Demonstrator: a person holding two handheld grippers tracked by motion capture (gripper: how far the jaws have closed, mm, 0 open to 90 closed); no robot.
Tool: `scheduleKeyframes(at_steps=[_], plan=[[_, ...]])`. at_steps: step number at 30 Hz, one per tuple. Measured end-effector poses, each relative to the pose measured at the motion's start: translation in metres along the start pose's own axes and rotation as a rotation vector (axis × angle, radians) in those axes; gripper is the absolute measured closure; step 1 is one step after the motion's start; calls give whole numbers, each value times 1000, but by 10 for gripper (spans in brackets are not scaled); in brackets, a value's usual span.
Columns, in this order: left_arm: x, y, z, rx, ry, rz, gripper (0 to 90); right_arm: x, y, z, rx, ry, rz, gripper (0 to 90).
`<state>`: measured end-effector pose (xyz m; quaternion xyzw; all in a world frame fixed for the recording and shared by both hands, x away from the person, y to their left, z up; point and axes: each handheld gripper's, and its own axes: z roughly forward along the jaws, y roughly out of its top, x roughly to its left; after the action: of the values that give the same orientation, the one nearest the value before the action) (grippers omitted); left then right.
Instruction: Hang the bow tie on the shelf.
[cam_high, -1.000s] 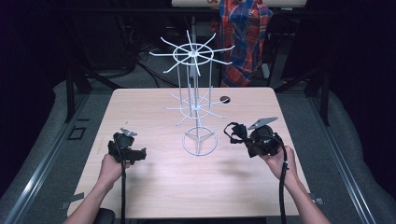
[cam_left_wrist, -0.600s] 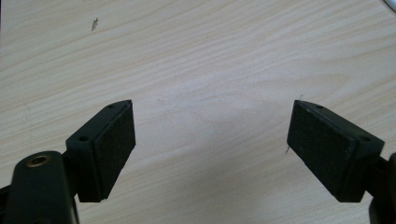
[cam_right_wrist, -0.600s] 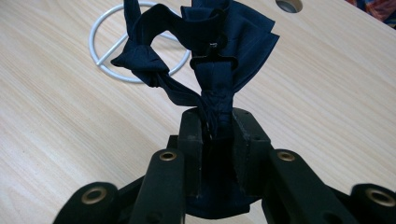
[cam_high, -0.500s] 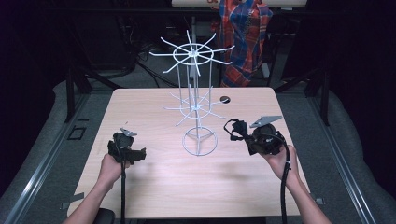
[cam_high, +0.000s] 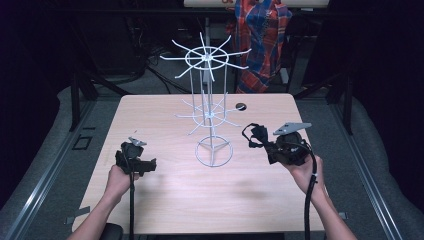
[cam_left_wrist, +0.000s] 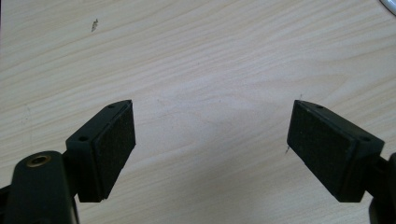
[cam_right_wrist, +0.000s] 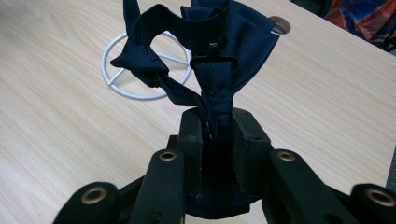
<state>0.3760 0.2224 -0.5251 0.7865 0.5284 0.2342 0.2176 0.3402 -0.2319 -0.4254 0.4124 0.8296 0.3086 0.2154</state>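
The right gripper (cam_right_wrist: 215, 140) is clamped on a dark navy bow tie (cam_right_wrist: 205, 51), which sticks out ahead of its jaws toward the white wire rack (cam_high: 210, 112). The left gripper (cam_left_wrist: 210, 140) hangs wide apart over bare surface (cam_left_wrist: 210, 56), holding nothing.

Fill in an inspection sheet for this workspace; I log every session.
Surface: pale wood table, small marks, round grommet hole.
Job's things: white wire rack upright at centre; dark bow tie in right gripper.
Clutter: nothing seen.
Grippers: left gripper open over bare wood; right shut on the tie.
Cables: one cable trails from each gripper toward the person.
Surroundings: dark room, plaid cloth behind the table.
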Motion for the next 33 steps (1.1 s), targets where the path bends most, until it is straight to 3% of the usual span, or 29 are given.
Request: scheduleKeyframes(at_steps=[15,33], plan=[[-1,0,0,1,2,-3,155,-5,5,-19,-72,15,38,751],[-1,0,-1,-1,1,-5,155,5,17,-17,-75,36,8,751]])
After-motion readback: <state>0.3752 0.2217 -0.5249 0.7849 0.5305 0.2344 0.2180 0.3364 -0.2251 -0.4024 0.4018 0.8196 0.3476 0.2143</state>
